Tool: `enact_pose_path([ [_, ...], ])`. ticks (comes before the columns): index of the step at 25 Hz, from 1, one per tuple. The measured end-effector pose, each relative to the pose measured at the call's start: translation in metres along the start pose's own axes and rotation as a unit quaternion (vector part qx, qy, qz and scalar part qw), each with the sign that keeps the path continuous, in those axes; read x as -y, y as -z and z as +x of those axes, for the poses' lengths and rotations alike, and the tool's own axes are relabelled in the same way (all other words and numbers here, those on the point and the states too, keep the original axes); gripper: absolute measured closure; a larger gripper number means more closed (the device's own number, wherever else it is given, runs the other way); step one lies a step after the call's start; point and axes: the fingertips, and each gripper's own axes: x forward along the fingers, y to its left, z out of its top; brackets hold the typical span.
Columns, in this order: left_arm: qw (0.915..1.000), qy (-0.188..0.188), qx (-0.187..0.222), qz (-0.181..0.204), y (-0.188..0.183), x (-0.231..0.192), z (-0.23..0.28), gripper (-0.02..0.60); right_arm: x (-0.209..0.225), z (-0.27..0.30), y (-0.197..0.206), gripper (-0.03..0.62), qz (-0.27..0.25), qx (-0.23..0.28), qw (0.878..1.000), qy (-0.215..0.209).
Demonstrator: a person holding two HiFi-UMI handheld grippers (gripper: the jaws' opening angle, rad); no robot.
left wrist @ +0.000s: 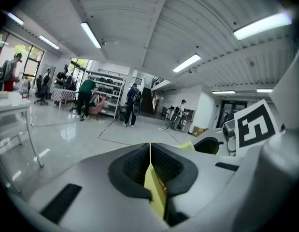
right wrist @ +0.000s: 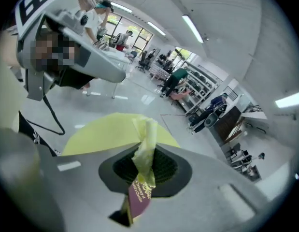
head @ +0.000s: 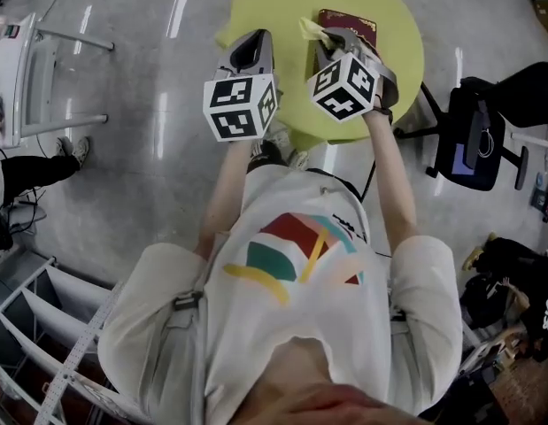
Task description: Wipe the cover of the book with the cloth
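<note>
A dark red book (head: 349, 23) lies on the round yellow-green table (head: 274, 7). My right gripper (head: 331, 37) is shut on a bunched yellow cloth (head: 312, 30) and hovers at the book's near left edge. In the right gripper view the cloth (right wrist: 145, 146) stands up out of the closed jaws (right wrist: 145, 167), with the book cover (right wrist: 138, 201) showing just below and the table (right wrist: 103, 129) behind. My left gripper (head: 253, 39) hangs over the table's near left part, shut and empty. In the left gripper view (left wrist: 150, 154) only a slit of yellow table shows between its pads.
A black office chair (head: 474, 135) stands right of the table. A white table frame (head: 30, 69) and a person's legs (head: 34, 165) are at the left, wire shelving (head: 43, 326) at lower left. Several people stand far off by shelves (left wrist: 106, 88).
</note>
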Motion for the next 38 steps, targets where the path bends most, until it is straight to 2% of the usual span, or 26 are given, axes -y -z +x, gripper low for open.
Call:
enact_pose_path([
  [3, 0.9984, 0.024, 0.037, 0.035, -0.038, 0.021, -0.004, 0.561, 0.036, -0.039, -0.018, 0.563, 0.063, 0.057, 0.995, 0.044],
  [6, 0.9939, 0.051, 0.076, 0.061, -0.07, 0.049, -0.012, 0.561, 0.062, -0.086, -0.025, 0.563, 0.125, 0.113, 0.982, 0.09],
  [8, 0.9884, 0.059, 0.1, 0.097, -0.087, 0.067, -0.019, 0.561, 0.077, -0.119, -0.024, 0.563, 0.17, 0.148, 0.967, 0.122],
  [11, 0.9784, 0.065, 0.138, 0.139, -0.107, 0.085, -0.031, 0.561, 0.092, -0.164, -0.014, 0.563, 0.244, 0.203, 0.934, 0.165],
  [13, 0.9742, 0.078, 0.164, 0.133, -0.117, 0.095, -0.038, 0.561, 0.096, -0.185, 0.001, 0.563, 0.266, 0.218, 0.919, 0.194],
  [16, 0.9702, 0.093, 0.19, 0.119, -0.122, 0.102, -0.045, 0.561, 0.09, -0.208, 0.016, 0.563, 0.279, 0.227, 0.902, 0.238],
  [20, 0.9662, 0.086, 0.201, 0.136, -0.128, 0.105, -0.05, 0.561, 0.081, -0.228, 0.024, 0.563, 0.297, 0.256, 0.88, 0.269],
  [26, 0.9611, 0.095, 0.212, 0.149, -0.13, 0.116, -0.053, 0.561, 0.08, -0.236, 0.044, 0.563, 0.323, 0.265, 0.862, 0.288],
  [31, 0.9601, 0.094, 0.211, 0.158, -0.127, 0.119, -0.054, 0.561, 0.081, -0.24, 0.053, 0.563, 0.344, 0.271, 0.849, 0.295],
  [34, 0.9596, 0.093, 0.213, 0.159, -0.129, 0.12, -0.054, 0.561, 0.082, -0.241, 0.051, 0.563, 0.346, 0.275, 0.846, 0.298],
  [38, 0.958, 0.094, 0.216, 0.164, -0.13, 0.125, -0.053, 0.561, 0.083, -0.237, 0.052, 0.563, 0.343, 0.27, 0.848, 0.299],
])
